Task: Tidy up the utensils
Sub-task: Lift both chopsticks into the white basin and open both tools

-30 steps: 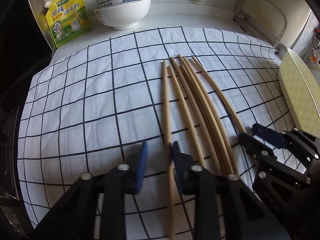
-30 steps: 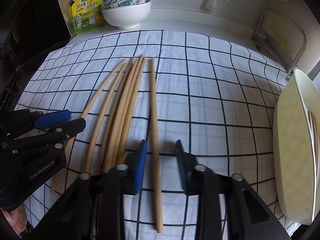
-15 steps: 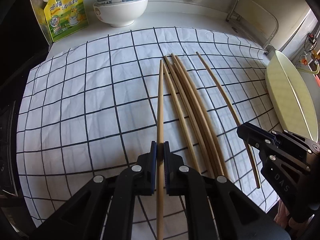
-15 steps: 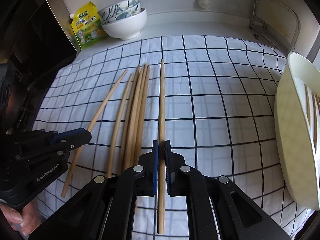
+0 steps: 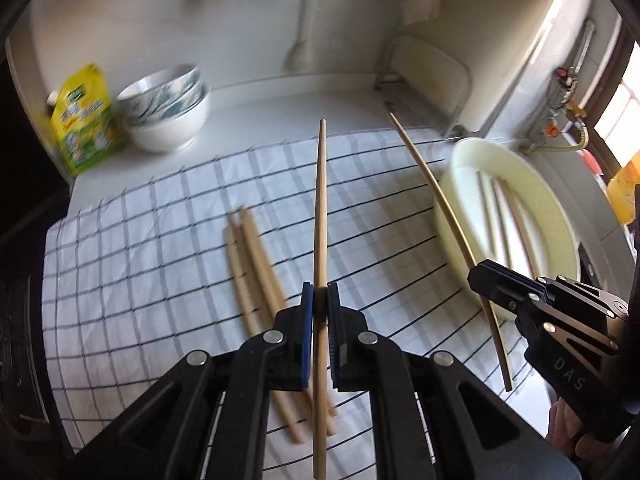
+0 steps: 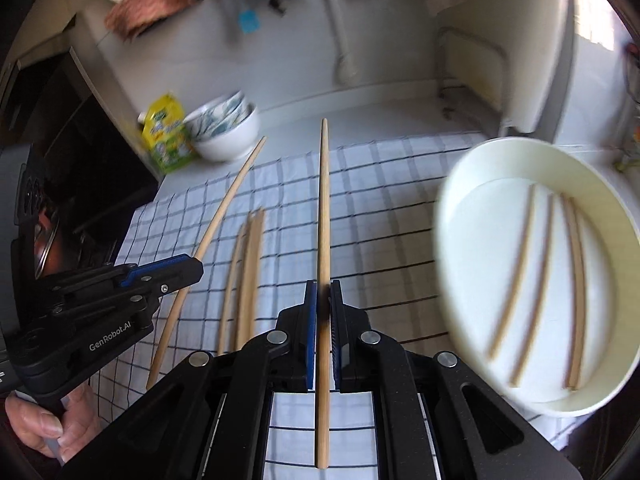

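Observation:
My left gripper [image 5: 319, 294] is shut on a wooden chopstick [image 5: 320, 216], held in the air above the checked cloth [image 5: 140, 264]. My right gripper [image 6: 323, 292] is shut on a second chopstick [image 6: 323, 208], also lifted. Each gripper shows in the other's view: the right gripper [image 5: 478, 276] with its chopstick [image 5: 432, 184] at right, the left gripper [image 6: 192, 268] with its chopstick [image 6: 224, 204] at left. Several loose chopsticks [image 5: 256, 272] still lie on the cloth, seen too as loose chopsticks [image 6: 246, 268]. A cream oval tray [image 6: 452, 208] at right holds several chopsticks [image 6: 520, 256].
Stacked bowls [image 5: 168, 108] and a yellow-green packet [image 5: 82, 120] stand at the back left on the counter. A metal rack [image 5: 432, 68] leans against the back wall. A dark appliance [image 6: 80, 152] borders the cloth on the left. A hand [image 6: 44, 428] grips the left tool.
Both grippers closed on a chopstick each and lifted them off the cloth. Both views rose and swung toward the tray on the right, which now shows its inside.

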Tool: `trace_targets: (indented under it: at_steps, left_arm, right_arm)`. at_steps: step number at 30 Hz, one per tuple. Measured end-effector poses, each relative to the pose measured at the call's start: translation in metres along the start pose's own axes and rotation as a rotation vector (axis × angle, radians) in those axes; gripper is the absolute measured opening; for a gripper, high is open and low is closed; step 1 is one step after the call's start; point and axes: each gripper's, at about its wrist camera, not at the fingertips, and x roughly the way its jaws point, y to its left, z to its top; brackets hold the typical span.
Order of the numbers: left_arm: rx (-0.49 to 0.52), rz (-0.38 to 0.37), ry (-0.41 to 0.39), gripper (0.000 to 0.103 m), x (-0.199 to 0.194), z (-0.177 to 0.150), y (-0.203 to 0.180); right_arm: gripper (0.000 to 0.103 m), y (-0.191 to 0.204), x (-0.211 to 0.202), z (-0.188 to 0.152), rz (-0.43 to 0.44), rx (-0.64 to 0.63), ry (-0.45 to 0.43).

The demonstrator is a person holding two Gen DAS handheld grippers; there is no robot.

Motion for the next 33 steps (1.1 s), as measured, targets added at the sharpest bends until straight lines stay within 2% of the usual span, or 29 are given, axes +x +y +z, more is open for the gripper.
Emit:
trace_targets:
  at_steps: [8,12,15,24,31,32,33]
  left_arm:
    - [0.143,-0.118,-0.051,0.007,0.020,0.045,-0.108]
    - [0.207,-0.169,-0.025,0.007,0.043,0.060,-0.151]
    - [0.238,-0.175,0.003,0.007,0.063,0.068,-0.176]
    - [0.280,-0.158,0.098,0.008,0.111,0.069,-0.210]
    - [0.281,-0.145,0.145,0.008,0.132,0.064,-0.217]
    - [0.278,-0.140,0.141,0.010,0.132,0.064,-0.217]
    - [0.276,-0.136,0.138,0.017,0.131,0.064,-0.217]
  right_arm:
    - [0.006,-0.103,-0.044,0.007,-0.137,0.141,-0.067]
    - [0.006,-0.151,-0.046,0.007,-0.183,0.222,-0.059]
    - [0.006,-0.176,-0.041,0.007,-0.194,0.261,-0.050]
    - [0.006,-0.223,-0.018,0.001,-0.194,0.337,0.015]
    - [0.006,-0.237,-0.004,-0.011,-0.181,0.367,0.055]
    - [0.007,-0.237,-0.005,-0.012,-0.181,0.368,0.055]
    - [0.007,-0.238,-0.006,-0.013,-0.184,0.368,0.051]
